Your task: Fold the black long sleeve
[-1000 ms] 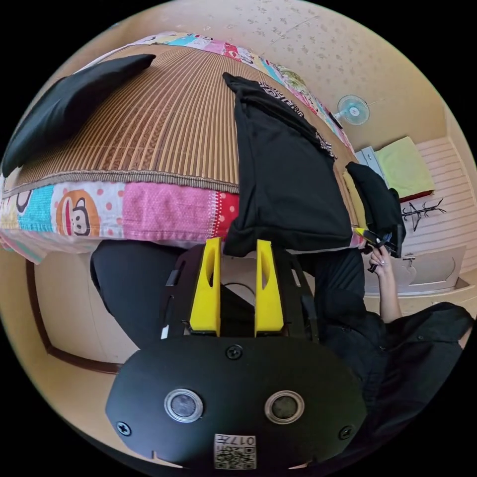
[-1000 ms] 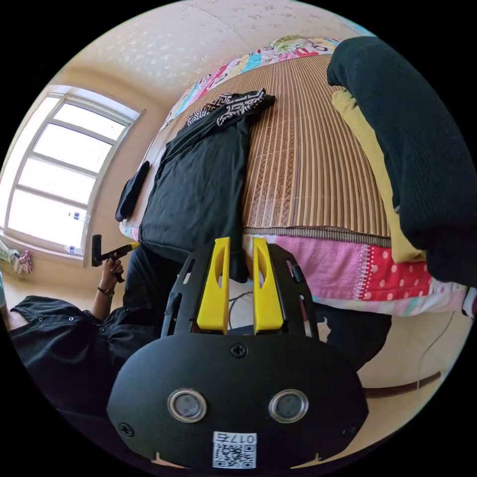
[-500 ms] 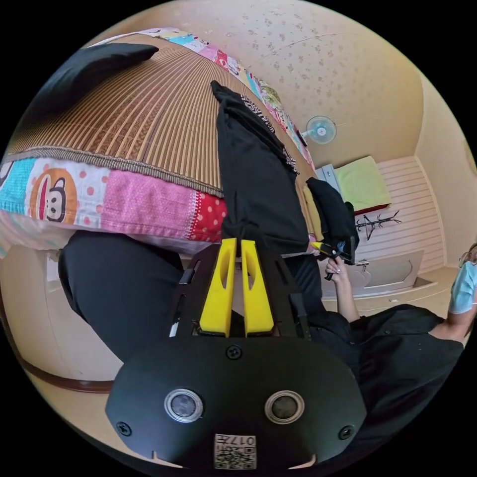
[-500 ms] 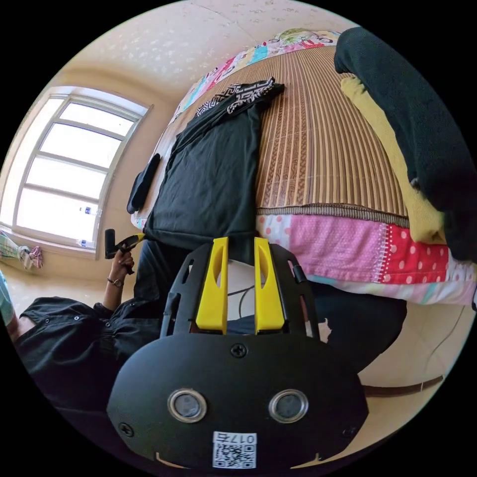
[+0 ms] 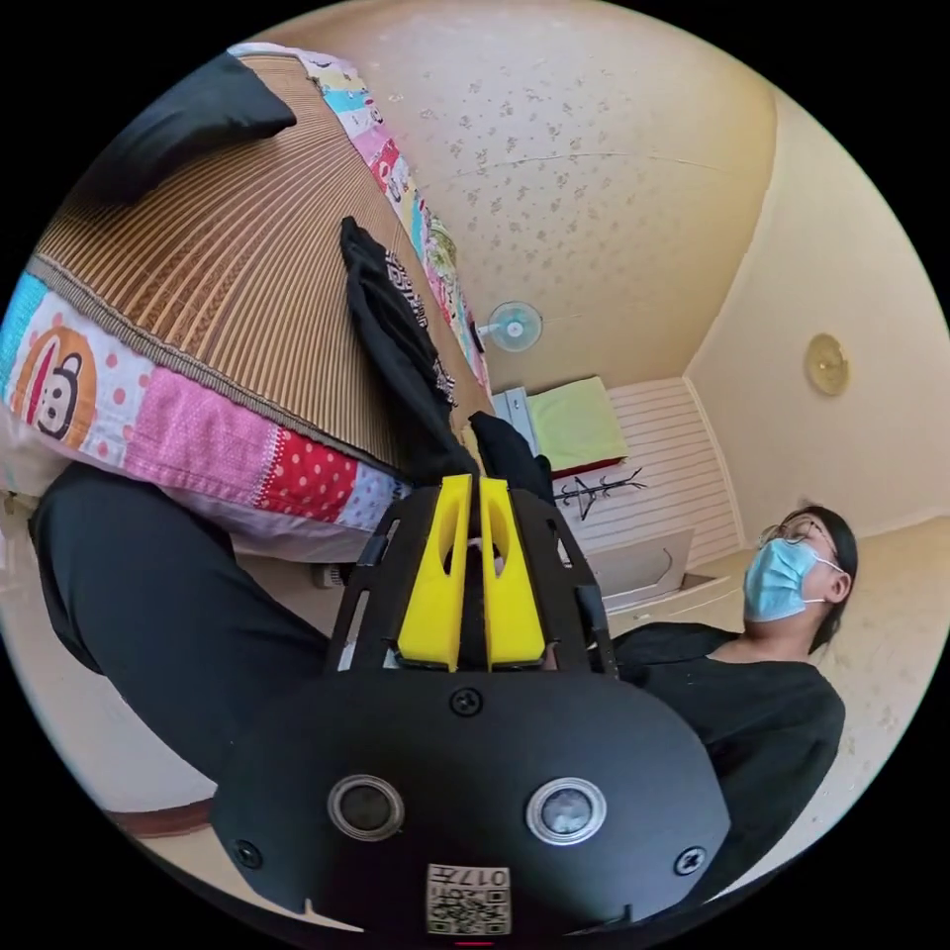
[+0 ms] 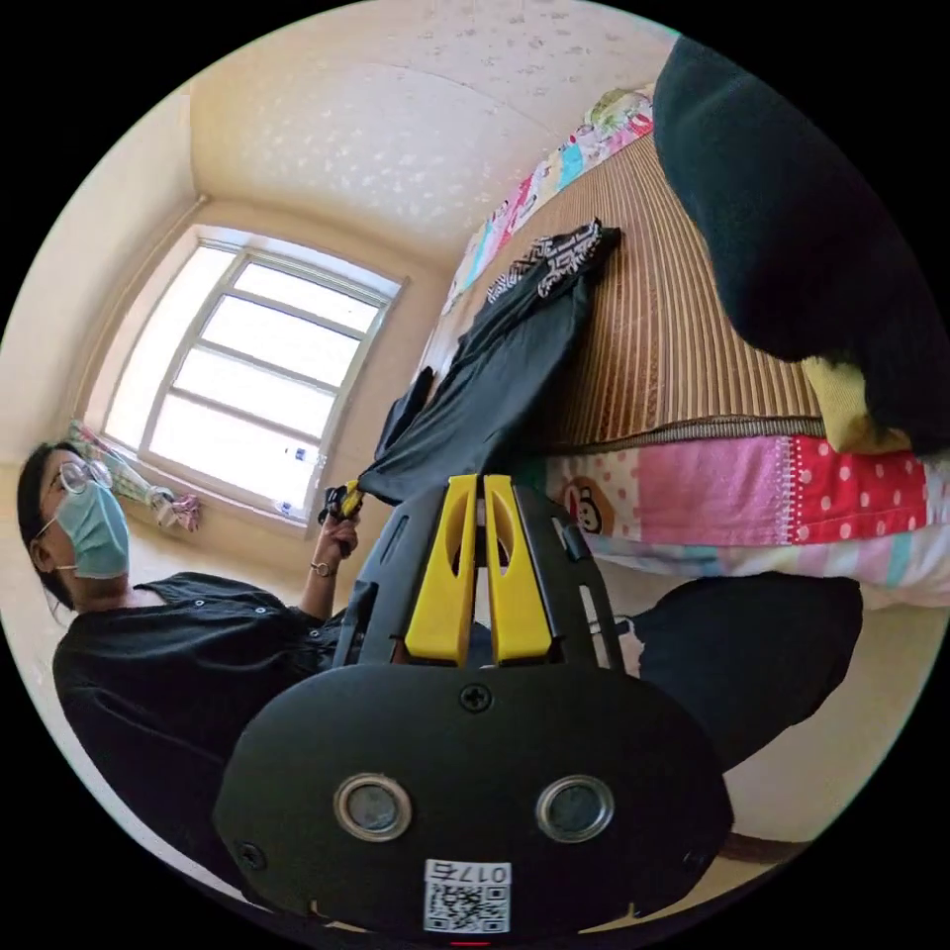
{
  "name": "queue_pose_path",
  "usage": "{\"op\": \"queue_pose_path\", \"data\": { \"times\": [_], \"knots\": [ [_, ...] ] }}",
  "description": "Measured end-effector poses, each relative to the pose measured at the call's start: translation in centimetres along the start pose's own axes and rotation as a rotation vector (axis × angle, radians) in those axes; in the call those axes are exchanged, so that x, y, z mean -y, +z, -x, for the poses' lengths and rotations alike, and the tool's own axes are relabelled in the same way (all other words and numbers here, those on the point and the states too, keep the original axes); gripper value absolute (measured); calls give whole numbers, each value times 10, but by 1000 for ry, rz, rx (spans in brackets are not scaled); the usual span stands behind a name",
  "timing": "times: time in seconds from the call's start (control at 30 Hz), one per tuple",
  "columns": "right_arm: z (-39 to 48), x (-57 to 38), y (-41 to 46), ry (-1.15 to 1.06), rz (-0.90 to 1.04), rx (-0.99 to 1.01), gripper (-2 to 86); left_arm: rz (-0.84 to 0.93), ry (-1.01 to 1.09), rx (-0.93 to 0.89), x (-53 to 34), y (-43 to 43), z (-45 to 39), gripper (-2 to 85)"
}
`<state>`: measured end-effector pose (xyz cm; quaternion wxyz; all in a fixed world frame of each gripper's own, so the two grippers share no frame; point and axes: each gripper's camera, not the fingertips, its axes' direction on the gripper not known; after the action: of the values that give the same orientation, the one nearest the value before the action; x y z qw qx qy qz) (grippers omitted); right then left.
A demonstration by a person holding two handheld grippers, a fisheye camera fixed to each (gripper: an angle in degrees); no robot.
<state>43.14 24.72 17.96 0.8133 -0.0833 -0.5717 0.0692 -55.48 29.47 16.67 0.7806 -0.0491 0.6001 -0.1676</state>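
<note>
Cream-walled bedroom; bed point(image 5: 188, 435) topped with a woven bamboo mat point(image 5: 208, 267), patchwork quilt edge below it. Black long sleeve point(image 6: 515, 376) lies spread on the mat, its near hem at the bed's edge, patterned part at the far end. Left gripper point(image 5: 470, 495): jaws nearly together, pinching the hem at 12 o'clock of its view. Right gripper point(image 6: 473, 493): jaws narrow, fabric edge between the tips. Left gripper also seen at 9 o'clock in the right gripper view, holding the hem's other corner. Folded dark pile point(image 6: 792, 198) at 2 o'clock. Person point(image 5: 752, 673) sits beside the bed.
</note>
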Motion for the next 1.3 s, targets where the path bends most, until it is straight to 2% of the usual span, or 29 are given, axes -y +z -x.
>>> {"op": "queue_pose_path", "data": {
  "times": [0.1,0.17,0.23,0.33,0.4,0.47,0.53,0.6,0.67,0.73,0.83,0.97,1.2,1.3],
  "knots": [
    [45,-8,-42,-138,-94,106,14,6,72,-128,-6,-11,-27,-5],
    [68,-11,-57,-196,-134,86,13,-15,115,-170,-9,-17,-44,-6],
    [78,-9,-60,-187,-137,-32,13,-36,98,-138,-9,-15,-45,-6],
    [54,12,-35,-4,-40,-373,13,-69,-34,-11,-6,-2,-22,-7],
    [35,26,-20,83,-19,-453,13,-158,-98,-31,-4,2,-5,-8],
    [26,42,-10,122,-41,-530,13,-317,-136,-142,2,0,13,-9],
    [24,69,8,100,-47,-515,13,-335,-128,-80,17,2,17,-9],
    [29,87,25,60,-18,-460,13,-290,-97,79,32,15,8,-8],
    [40,101,42,5,9,-470,13,-164,44,251,46,51,-16,-5],
    [53,109,61,-57,40,-525,14,-37,167,335,48,87,-31,3],
    [56,110,69,-71,52,-566,14,180,315,439,40,141,-41,58],
    [43,102,63,-25,42,-535,14,358,338,628,23,173,-34,84],
    [18,78,40,66,9,-537,13,360,135,506,14,177,6,70],
    [16,70,28,81,-13,-512,13,290,129,444,14,165,4,11]
  ]
}}
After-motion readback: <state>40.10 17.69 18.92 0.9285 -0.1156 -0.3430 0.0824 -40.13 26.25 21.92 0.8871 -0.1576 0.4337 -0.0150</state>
